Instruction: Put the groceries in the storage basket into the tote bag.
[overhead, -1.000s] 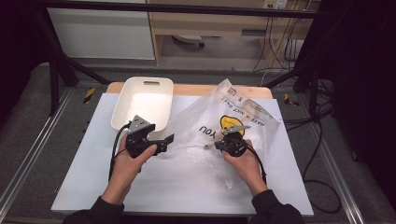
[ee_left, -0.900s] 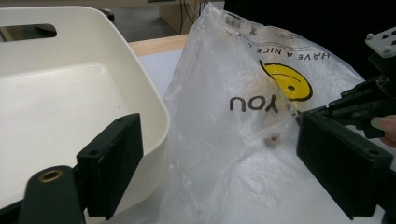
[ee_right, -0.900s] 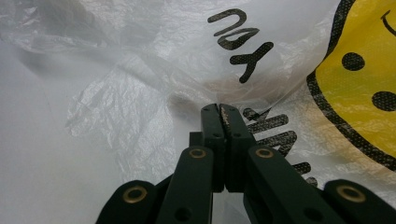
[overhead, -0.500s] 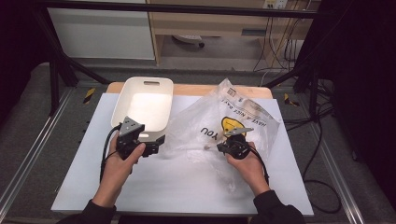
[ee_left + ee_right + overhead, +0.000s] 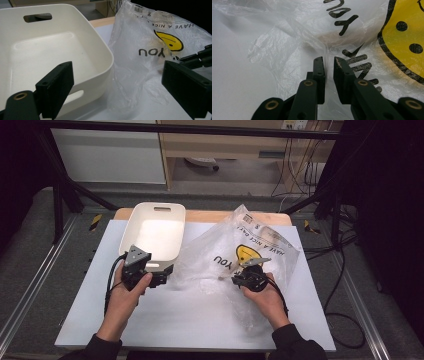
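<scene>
Since a second ago the left gripper point(image 5: 161, 278) has slid left, away from the bag point(image 5: 240, 250), to the near corner of the tub point(image 5: 172, 227), while the right gripper point(image 5: 239, 279) has kept its place at the bag's near edge. Its fingers point(image 5: 319, 72) have just been parting and now stand a narrow gap apart, with a thin upright fold of film between them; the pads look released, not pinching. The left fingers point(image 5: 56, 87) are spread wide with nothing between them, one before the tub's near wall, the other toward the bag. The bag lies crumpled on the white surface point(image 5: 165, 320), right of the tub and touching it, its printed face up and its body stretching away from the person toward the far right. The fold runs straight ahead of the right fingers, so that hand is clearly nearer; the left one would have to cross rightward past the tub corner to reach the bag's left edge.
</scene>
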A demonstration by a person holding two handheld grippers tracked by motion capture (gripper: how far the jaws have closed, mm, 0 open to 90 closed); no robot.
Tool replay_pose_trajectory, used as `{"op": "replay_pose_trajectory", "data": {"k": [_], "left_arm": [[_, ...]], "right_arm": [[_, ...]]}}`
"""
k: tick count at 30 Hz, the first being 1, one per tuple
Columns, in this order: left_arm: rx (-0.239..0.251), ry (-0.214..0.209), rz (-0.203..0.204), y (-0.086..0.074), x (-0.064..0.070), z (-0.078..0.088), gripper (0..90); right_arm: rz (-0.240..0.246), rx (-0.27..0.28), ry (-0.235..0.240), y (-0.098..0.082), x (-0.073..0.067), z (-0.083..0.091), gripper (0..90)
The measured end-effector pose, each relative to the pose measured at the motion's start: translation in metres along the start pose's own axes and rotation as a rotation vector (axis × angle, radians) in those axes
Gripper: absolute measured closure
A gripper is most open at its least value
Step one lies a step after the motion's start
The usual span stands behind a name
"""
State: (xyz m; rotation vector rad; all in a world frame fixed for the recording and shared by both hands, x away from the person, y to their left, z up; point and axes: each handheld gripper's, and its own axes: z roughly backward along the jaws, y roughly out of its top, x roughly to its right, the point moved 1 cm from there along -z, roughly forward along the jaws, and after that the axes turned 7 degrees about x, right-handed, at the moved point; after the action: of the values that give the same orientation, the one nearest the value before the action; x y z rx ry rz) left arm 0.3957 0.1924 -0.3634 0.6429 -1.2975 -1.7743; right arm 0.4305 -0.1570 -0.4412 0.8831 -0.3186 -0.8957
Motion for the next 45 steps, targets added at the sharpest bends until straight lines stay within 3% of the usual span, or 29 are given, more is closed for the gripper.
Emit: {"op": "replay_pose_trajectory", "data": {"k": [9,14,19,23,34,41,45], "left_arm": [[-0.01,0.003,0.004,-0.002,-0.003,-0.001,10.1],[-0.008,0.007,0.006,-0.003,-0.004,-0.001,7.6],[-0.009,0.006,0.01,-0.003,-0.004,-0.002,7.5],[-0.006,0.004,0.001,-0.002,-0.003,-0.001,7.5],[-0.002,-0.012,-0.005,-0.004,-0.001,-0.002,7.2],[0.001,-0.019,-0.011,-0.004,0.002,-0.002,7.3],[0.013,-0.037,-0.001,-0.004,0.005,-0.002,7.4]], "right_arm": [[-0.008,0.023,-0.011,0.002,-0.003,0.003,55.1],[-0.004,0.04,-0.027,0.002,-0.007,0.008,33.7],[0.013,0.08,-0.054,0.004,-0.011,0.015,15.8],[0.016,0.124,-0.078,0.006,-0.013,0.025,8.1],[0.023,0.191,-0.122,0.002,-0.01,0.053,4.2],[-0.045,0.217,-0.185,-0.014,0.011,0.079,4.6],[-0.094,0.19,-0.227,-0.034,0.027,0.091,5.1]]}}
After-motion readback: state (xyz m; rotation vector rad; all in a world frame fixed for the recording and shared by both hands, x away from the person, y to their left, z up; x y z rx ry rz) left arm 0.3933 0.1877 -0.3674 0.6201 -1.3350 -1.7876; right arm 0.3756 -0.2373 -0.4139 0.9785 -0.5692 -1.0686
